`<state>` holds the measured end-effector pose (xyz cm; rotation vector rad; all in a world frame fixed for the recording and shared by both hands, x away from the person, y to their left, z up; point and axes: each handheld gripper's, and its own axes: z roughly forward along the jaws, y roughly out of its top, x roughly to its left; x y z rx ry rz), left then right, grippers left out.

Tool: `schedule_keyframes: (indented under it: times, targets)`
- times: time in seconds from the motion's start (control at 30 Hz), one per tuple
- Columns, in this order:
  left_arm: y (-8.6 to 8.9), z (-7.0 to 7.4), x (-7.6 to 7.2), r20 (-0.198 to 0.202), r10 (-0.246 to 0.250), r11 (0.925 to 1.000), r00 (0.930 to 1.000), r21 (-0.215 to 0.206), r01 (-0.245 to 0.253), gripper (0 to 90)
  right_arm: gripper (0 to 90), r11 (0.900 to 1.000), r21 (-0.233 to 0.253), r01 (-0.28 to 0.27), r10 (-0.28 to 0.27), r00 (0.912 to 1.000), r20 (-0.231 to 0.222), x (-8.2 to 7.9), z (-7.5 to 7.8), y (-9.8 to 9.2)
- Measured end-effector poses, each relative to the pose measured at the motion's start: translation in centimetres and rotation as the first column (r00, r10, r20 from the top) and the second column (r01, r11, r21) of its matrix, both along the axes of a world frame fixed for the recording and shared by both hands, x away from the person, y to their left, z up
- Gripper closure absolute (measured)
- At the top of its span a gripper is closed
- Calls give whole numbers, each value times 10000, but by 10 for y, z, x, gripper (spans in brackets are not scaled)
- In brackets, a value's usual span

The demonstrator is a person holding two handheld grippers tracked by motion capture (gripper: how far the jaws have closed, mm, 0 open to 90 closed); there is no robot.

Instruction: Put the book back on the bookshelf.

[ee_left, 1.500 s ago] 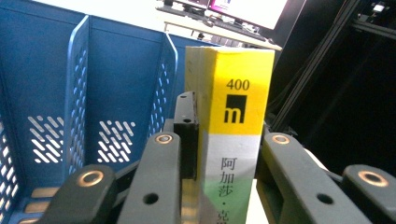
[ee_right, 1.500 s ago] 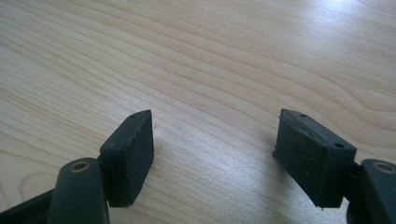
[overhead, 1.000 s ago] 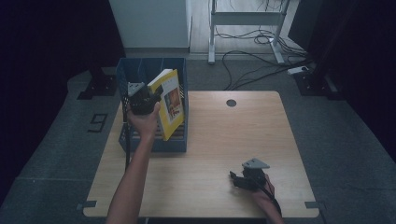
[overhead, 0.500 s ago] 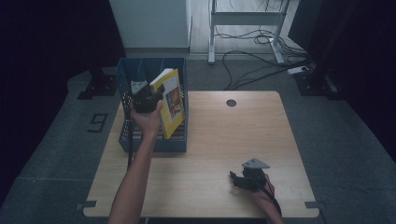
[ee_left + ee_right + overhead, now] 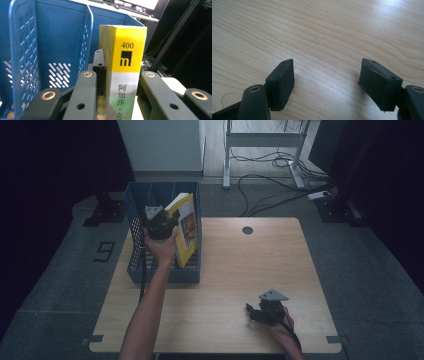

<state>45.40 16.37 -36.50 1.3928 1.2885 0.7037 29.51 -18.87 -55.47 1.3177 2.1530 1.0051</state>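
— Holding what, and where?
— My left gripper (image 5: 167, 222) has its fingers clenched on the yellow book (image 5: 186, 227), spine upright, over the blue file rack (image 5: 165, 272) at ten o'clock on the desk (image 5: 240, 270).
— And the right gripper (image 5: 255, 312)?
— Fingers released, idle at five o'clock, well apart.

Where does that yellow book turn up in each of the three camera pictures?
High view: the yellow book stands tilted in the blue file box at upper left, gripped by the left gripper.
Left gripper view: it is at centre, spine facing the camera, clamped between the black jaws.
Right gripper view: not in it; open jaws over the wooden table.
Shared landmark: the blue file box.
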Motion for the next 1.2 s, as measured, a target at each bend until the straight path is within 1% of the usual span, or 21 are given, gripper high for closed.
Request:
schedule_keyframes:
  times: [0.27,0.43,0.57,0.63,0.67,0.83,0.97,1.2]
  targets:
    - [-2,-3,7,62,182,9998,9998,-53,-182,754,272,10000,-15,-5,5,10000,2,0,0,0]
    - [-4,-6,11,92,251,9997,9996,65,-251,754,272,10000,-15,-4,4,10000,5,0,0,0]
    - [-6,-9,14,60,263,9996,9996,43,-264,754,272,10000,-21,5,-5,10000,1,0,0,0]
    - [-8,-11,15,66,281,9995,9996,147,-282,754,272,10000,-26,3,-3,10000,2,0,0,0]
    - [-9,-12,15,130,310,9993,9994,184,-313,754,272,10000,-29,4,-4,10000,1,0,0,0]
    - [-10,-12,17,151,329,9993,9993,171,-332,754,272,10000,-36,6,-6,10000,4,0,0,0]
    - [-10,-12,18,271,428,9989,9987,193,-433,754,272,10000,-35,8,-8,10000,4,0,0,0]
    - [-8,-12,19,316,584,9977,9978,320,-594,755,272,10000,-33,15,-15,10000,6,0,0,0]
